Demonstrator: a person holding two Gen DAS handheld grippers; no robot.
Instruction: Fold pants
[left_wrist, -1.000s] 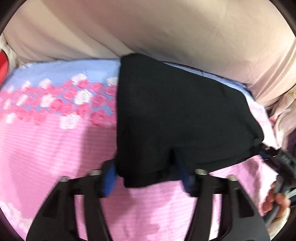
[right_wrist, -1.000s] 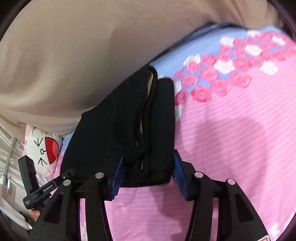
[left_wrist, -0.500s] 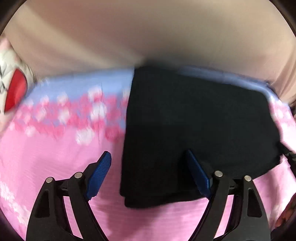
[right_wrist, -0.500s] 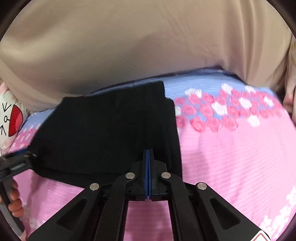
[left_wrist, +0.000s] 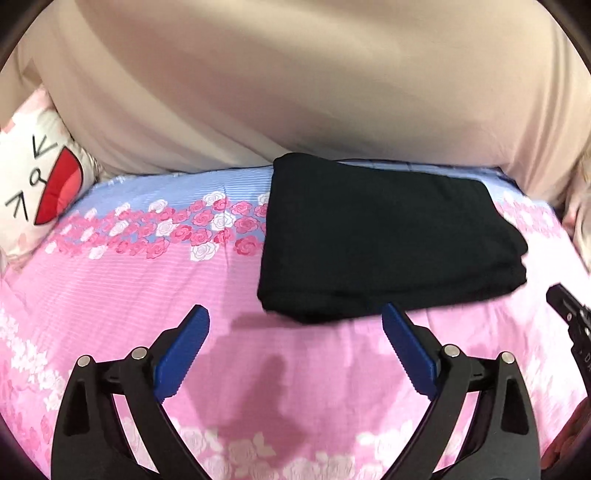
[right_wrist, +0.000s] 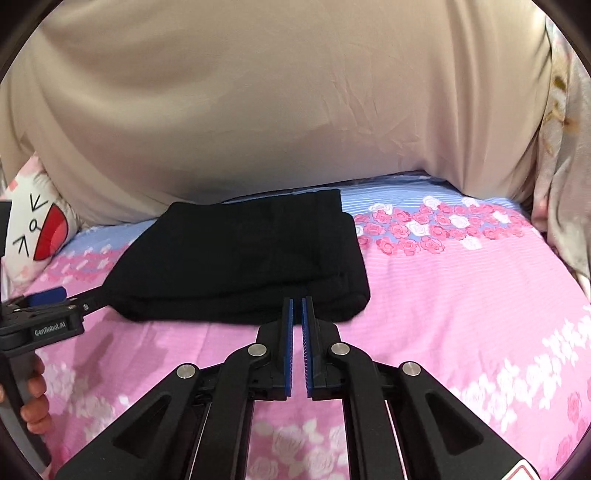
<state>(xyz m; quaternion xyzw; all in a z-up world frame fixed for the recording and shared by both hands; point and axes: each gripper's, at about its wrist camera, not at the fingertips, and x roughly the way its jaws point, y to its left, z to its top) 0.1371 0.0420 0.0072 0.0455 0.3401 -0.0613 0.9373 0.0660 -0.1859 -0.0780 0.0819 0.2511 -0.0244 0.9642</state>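
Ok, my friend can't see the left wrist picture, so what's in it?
Black pants, folded into a neat rectangle, lie on a pink bedsheet with roses. The left gripper is open just in front of them, holding nothing. A beige cover fills the background.

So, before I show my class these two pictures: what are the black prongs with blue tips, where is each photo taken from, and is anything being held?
There is no robot here. A person carries a hand-held two-finger clamp in each hand, and a wide-angle camera on each clamp looks forward along its fingers.

One picture looks from the left gripper. Its blue-padded fingers have just been opening and stand wide apart with nothing between them.

The other looks from the right gripper, shut and empty. At that picture's left edge you see the other clamp and the hand carrying it.

On the pink rose-print bedsheet lie black pants, folded into a neat rectangle. Neither clamp holds them.
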